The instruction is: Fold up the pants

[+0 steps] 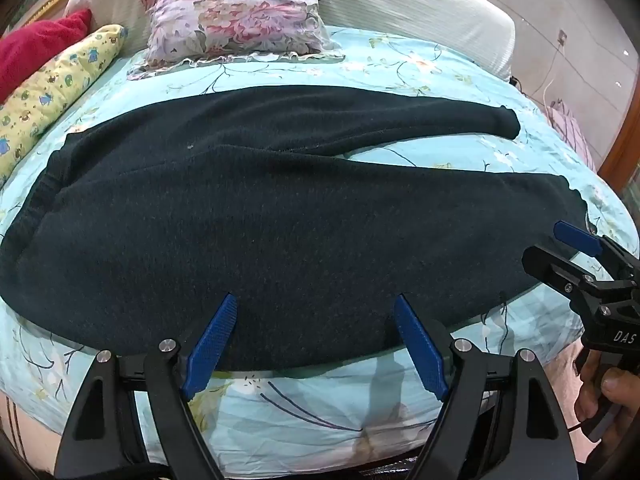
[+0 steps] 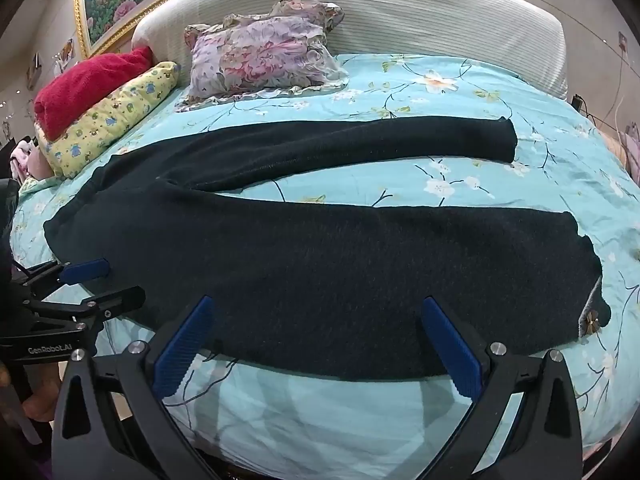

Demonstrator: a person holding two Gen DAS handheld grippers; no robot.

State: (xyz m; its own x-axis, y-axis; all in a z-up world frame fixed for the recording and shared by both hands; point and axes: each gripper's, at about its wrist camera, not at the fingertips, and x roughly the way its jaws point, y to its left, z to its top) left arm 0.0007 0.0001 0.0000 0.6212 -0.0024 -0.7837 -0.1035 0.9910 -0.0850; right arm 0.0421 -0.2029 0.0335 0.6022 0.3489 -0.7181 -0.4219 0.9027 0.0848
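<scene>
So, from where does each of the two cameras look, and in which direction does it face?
Left wrist: sits on the left gripper at the bed's near edge, facing the headboard over the dark knitted pants; its open blue fingers show, plus the right gripper and a hand at right.
Right wrist: sits on the right gripper, further toward the leg ends, facing the same way; its open fingers show, the left gripper at left.
Both share the pants, the floral pillow and the turquoise flowered bedsheet.
</scene>
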